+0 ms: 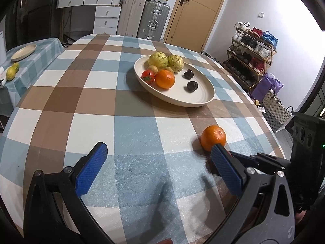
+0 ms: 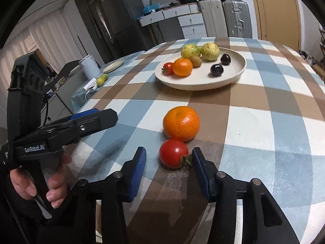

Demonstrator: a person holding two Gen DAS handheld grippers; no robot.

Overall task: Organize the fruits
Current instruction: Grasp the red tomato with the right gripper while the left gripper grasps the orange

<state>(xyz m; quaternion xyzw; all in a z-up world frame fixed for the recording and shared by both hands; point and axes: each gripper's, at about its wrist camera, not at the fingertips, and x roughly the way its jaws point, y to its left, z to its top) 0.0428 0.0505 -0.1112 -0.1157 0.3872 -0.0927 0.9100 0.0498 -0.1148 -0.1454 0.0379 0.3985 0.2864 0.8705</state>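
A cream plate (image 1: 201,98) (image 2: 233,75) on the checked table holds two green guavas, kiwis, an orange, a tomato and two dark plums. A loose orange (image 2: 181,123) (image 1: 213,137) lies on the cloth in front of the plate. A loose red tomato (image 2: 173,156) lies just before it. My right gripper (image 2: 169,159) is open, its blue pads on either side of the tomato, close but apart from it. My left gripper (image 1: 160,154) is open and empty over the cloth, its right finger in front of the loose orange. It also shows in the right wrist view (image 2: 87,118), held by a hand.
A side table at the left (image 1: 48,46) carries a second plate (image 1: 24,52) and small yellow-green fruits (image 1: 12,71). Beyond the table stand suitcases, drawers and a door. A shoe rack (image 1: 251,55) and bags stand to the right.
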